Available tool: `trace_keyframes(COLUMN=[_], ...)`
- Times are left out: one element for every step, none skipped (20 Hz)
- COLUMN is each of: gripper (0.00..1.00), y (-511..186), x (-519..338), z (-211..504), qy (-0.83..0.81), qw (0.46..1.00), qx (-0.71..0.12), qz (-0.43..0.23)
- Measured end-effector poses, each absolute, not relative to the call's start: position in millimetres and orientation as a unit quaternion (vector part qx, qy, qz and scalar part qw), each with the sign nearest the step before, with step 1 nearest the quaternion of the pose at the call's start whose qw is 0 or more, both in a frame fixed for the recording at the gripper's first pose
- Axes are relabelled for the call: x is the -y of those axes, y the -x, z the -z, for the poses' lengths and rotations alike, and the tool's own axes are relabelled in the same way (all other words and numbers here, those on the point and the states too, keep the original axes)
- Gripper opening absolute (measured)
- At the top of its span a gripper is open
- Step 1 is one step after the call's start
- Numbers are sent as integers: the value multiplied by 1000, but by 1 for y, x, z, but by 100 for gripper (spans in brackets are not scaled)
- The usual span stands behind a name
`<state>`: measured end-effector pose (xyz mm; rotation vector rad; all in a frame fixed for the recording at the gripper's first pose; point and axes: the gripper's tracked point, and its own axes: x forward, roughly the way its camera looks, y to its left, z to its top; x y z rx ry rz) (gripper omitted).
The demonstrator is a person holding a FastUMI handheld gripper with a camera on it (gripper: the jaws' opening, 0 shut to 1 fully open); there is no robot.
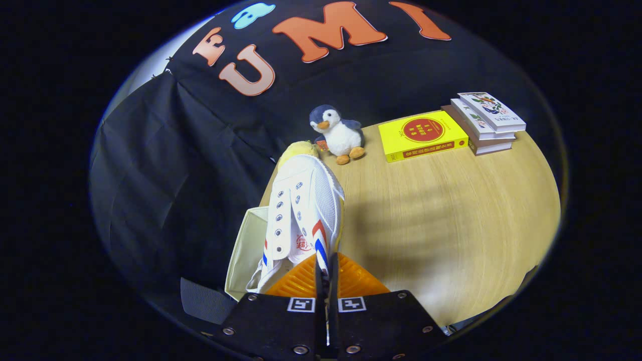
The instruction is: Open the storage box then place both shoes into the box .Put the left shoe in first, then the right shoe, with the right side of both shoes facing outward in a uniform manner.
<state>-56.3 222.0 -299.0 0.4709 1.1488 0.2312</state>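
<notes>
Pinching the heel end of a white canvas sneaker (303, 210), the gripper (327, 273) has its two fingers pressed nearly together with only the thin collar of the shoe between them, so it is clamped on that shoe. The grip at the heel lets the toe point away from the fingers, and the side with the red and blue stripes faces toward the bare desk (451, 210); I judge this suits lowering the shoe sideways into the box with one flank turned outward.

Just beside the sneaker, on the side away from the bare desk, stands the cream fabric storage box (246, 250) at the desk's edge. Its top looks open, though the shoe covers most of it, so the inside is hidden and I cannot tell whether another shoe already lies there. Whether this is the left or the right shoe is also hard to say from this angle.

Beyond the sneaker's toe sits a penguin plush toy (338, 133), with something yellow (297, 150) half hidden behind the toe. Farther from the sneaker lie a yellow book (421, 135) and a small stack of books (486, 123).
</notes>
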Motion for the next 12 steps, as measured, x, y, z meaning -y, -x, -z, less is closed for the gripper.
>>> trace_keyframes(gripper=[2, 3, 3, 3, 3, 3, 3, 3, 3, 3, 3, 4], y=[58, 60, 61, 65, 66, 69, 70, 72, 74, 77, 79, 82], x=[-235, -248, -260, -272, -284, -294, -304, -312, -319, -323, -326, -328], z=[299, 297, 298, 299, 300, 301, 303, 306, 310, 312, 316, 321], qy=[-219, -216, -212, -208, -207, -207, -207, -206, -203, -201, -198, -196], qw=[803, 800, 798, 795, 793, 790, 787, 784, 781, 779, 777, 775], qx=[-542, -546, -549, -552, -555, -559, -562, -566, -571, -575, -580, -585], qz=[-115, -124, -131, -138, -143, -147, -150, -151, -151, -148, -144, -138])
